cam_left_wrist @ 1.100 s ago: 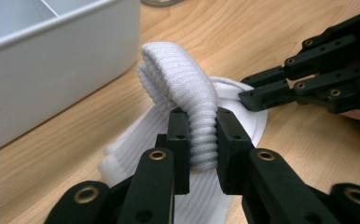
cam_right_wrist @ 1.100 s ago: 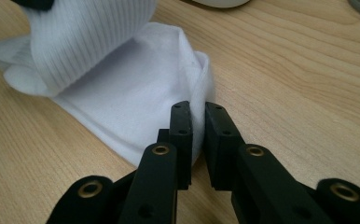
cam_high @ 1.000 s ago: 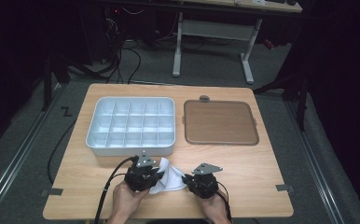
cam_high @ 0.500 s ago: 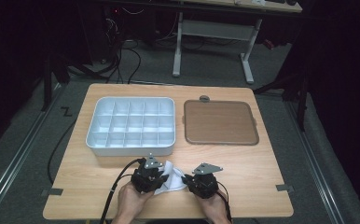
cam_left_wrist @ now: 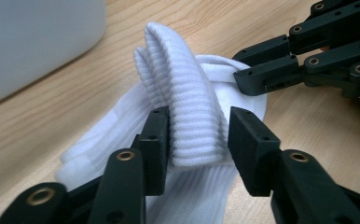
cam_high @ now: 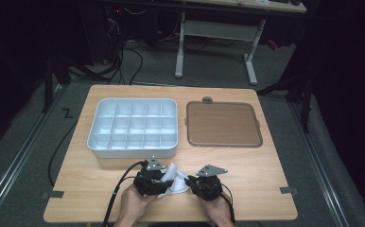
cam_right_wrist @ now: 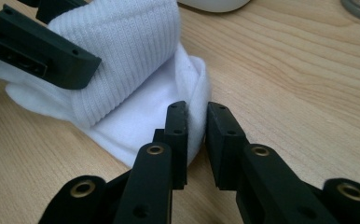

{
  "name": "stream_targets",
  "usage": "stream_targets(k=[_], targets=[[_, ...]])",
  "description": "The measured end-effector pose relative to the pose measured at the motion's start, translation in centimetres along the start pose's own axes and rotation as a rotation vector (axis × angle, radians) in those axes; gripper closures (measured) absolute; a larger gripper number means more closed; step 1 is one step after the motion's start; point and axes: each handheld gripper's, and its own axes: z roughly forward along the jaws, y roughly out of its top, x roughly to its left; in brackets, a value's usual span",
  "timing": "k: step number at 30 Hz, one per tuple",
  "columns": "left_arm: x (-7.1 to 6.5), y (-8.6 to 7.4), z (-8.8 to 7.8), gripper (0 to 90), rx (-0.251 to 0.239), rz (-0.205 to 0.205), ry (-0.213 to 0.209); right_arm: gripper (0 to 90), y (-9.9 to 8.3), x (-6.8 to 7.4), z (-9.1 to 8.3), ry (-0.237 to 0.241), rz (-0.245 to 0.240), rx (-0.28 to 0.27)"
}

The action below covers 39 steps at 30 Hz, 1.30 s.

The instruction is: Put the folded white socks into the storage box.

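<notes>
Left claw [cam_left_wrist: 197, 140] has just been opening: its jaws now sit apart around the white sock's [cam_left_wrist: 187, 107] ribbed fold, a gap showing on one side. Right claw [cam_right_wrist: 197, 123] pinches the sock's edge, jaws just easing wider. From above, the sock is a white lump at the bench's [cam_high: 265, 175] near edge.

White ribbed sock [cam_left_wrist: 192, 116], black fingers [cam_left_wrist: 250, 149], pale grey tray [cam_high: 132, 127]
</notes>
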Motion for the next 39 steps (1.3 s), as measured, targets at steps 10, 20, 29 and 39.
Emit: stream_targets(k=[10,20,29,39], targets=[[-0.1,-0.1,-0.5,45.9,-0.003,-0.014,-0.017,76.8,0.1,-0.2,-0.8,-0.009,0.010,-0.028],[0.2,-0.3,-1.5,43.9,-0.020,-0.004,-0.005,76.7,0.8,-0.8,-2.7,-0.035,-0.001,-0.079],[1.0,-0.6,-2.7,41.9,-0.054,-0.010,0.033,76.3,2.1,-0.3,-3.6,-0.021,-0.042,-0.111],[1.5,-1.9,-3.7,34.9,-0.077,0.025,0.101,72.9,2.3,1.3,-2.7,0.040,-0.086,-0.088]])
